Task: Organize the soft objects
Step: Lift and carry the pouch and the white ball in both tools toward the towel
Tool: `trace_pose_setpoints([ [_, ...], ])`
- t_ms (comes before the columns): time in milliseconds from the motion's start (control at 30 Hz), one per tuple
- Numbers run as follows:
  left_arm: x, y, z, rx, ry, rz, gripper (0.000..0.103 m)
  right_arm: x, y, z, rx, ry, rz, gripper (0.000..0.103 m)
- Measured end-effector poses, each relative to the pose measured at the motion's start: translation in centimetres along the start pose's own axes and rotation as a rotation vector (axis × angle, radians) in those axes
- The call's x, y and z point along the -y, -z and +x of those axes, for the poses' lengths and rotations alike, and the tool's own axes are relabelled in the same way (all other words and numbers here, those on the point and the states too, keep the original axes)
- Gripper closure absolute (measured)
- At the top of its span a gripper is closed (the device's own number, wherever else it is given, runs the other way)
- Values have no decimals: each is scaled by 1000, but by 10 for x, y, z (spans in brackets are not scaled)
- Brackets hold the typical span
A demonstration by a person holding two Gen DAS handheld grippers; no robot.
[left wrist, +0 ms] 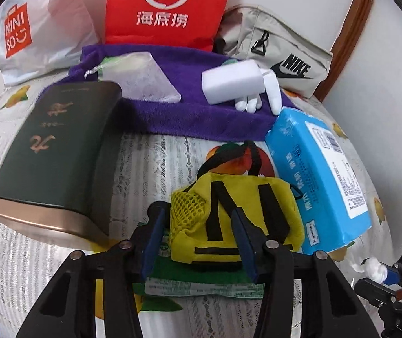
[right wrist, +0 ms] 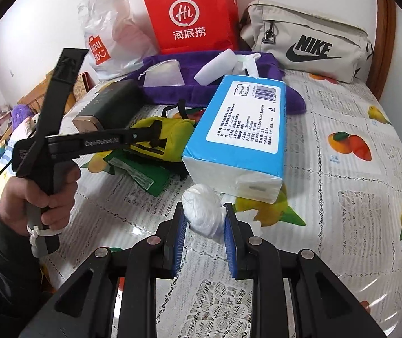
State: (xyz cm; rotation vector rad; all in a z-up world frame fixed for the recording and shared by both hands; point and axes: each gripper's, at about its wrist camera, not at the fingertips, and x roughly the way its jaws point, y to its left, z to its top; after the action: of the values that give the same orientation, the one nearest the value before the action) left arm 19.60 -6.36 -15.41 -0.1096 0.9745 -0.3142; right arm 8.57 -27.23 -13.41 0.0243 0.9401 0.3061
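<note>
The left tool (left wrist: 198,236) is shown straddling a small yellow pouch (left wrist: 229,219) with black straps and a mesh side panel; its jaws stand on either side of the fabric, and the left one is not seen to press on it, so the pouch is judged not yet gripped. The pouch lies on the desk (right wrist: 342,225), on top of a flat green packet (left wrist: 195,278) and just beside a blue tissue pack (right wrist: 240,138). The right tool (right wrist: 205,239) is clenched on a crumpled white plastic wad (right wrist: 203,214), which is held just in front of the near end of the tissue pack. All three are judged light and yielding. The pouch is expected to collapse and sag under pressure, so a hold across its padded body or on a strap is advised rather than on the thin mesh. The wad is springy and smooth, and a slip from the pads is possible. The tissue pack is judged soft but bulky, with slick film; it is best taken across its narrow thickness near one end. A dark green tin (left wrist: 57,152) and a purple towel (left wrist: 201,118) lie behind.
</note>
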Motion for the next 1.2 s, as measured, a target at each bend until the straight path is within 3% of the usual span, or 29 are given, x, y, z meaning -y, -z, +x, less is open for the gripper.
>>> trace_pose_setpoints([
  [200,-1,-1,2,5,-7,0,73,2,1,-2,4,10,7,78],
  [433,-7,1,-4,12,46,-24,83,2,3,-2,4,13,18,78],
  [667,-10,11,-21,28,64,-35,83,5,6,-1,1,20,21,78],
  [1200,-42,58,-76,56,-1,-85,84,8,12,2,1,28,43,78],
])
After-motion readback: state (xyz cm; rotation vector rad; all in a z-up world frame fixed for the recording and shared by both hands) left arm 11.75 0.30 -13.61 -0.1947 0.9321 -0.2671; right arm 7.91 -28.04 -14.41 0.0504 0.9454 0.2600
